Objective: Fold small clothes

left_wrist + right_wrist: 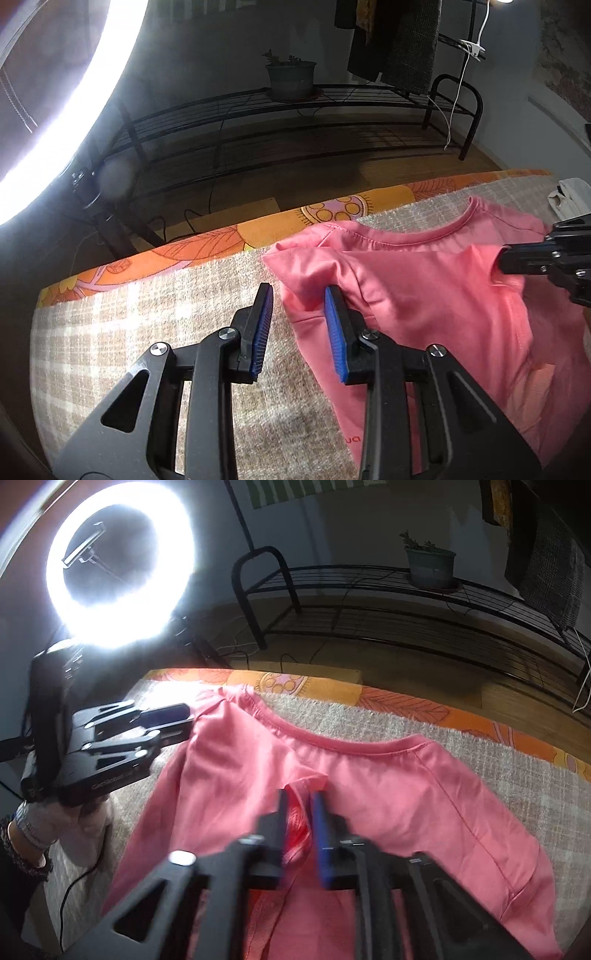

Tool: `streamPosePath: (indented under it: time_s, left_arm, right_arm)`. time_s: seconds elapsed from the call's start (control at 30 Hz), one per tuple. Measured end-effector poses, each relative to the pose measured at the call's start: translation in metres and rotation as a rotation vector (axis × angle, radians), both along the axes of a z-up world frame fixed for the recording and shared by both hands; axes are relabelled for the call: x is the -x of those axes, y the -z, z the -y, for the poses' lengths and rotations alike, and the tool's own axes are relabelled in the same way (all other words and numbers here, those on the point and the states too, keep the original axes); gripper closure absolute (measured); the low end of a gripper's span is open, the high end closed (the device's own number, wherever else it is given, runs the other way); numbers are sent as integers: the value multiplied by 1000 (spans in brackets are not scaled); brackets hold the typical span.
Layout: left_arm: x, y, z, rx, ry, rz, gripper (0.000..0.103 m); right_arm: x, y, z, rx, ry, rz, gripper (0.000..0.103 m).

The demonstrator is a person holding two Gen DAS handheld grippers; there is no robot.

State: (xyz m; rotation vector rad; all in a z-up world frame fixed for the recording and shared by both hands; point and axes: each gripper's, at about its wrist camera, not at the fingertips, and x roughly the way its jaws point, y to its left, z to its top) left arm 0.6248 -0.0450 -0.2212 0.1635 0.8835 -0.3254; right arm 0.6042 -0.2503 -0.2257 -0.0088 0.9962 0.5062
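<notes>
On bench (122, 332), over beige checked cloth (155, 306): pink shirt (424, 295) spread out, neckline (332, 744) toward far edge; orange floral sheet (207, 243) showing along far bench edge, under checked cloth.

Left gripper (300, 295) spread wide, blue pads (334, 328) facing each other; left finger over bare checked cloth, right finger touching folded sleeve edge of shirt; fabric bunched up against that finger, not pinched from both sides. From right wrist view, same left gripper (184, 718) at shirt's left shoulder, tips against fabric edge; gloved hand (44, 823) holding it, bracelet at wrist.

Right gripper (299, 805) narrowed on a raised fold of shirt near chest, just below neckline; pink fabric sitting between fingers, pinching shirt; slight motion blur, small gap visible. From left wrist view, right gripper (502, 260) entering from right, tips buried in shirt near collar; finger state not readable there.

Right sleeve lying flat toward right edge of checked cloth; left sleeve folded inward over body.

Behind bench: ring light (118, 568) lit, phone clamp in centre; black wire rack (295, 122) on floor, potted plant (291, 75) on top shelf; dark clothes (391, 40) hanging at upper right; white cable (465, 74) dropping along rack.
</notes>
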Motion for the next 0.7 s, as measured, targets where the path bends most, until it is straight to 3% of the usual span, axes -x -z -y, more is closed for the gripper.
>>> streamPosePath:
  time_s: [0.1, 0.2, 0.33, 0.43, 0.7]
  left_arm:
    - [-13, 5, -5, -7, -48, -10, 74]
    - [-24, 3, -17, 19, -109, -16, 74]
    - [-27, -4, -32, -9, -193, 15, 74]
    - [-13, -22, -40, -1, -198, 42, 74]
    - [77, -94, -48, -4, -155, 145, 74]
  right_arm:
    - [10, -11, 14, 21, 58, 76, 103]
    - [8, -10, 31, -21, 101, 55, 103]
    - [7, -7, 31, 24, 125, 62, 99]
    - [8, -11, 36, -14, 138, 49, 80]
    - [57, -60, 66, -134, 137, 105, 73]
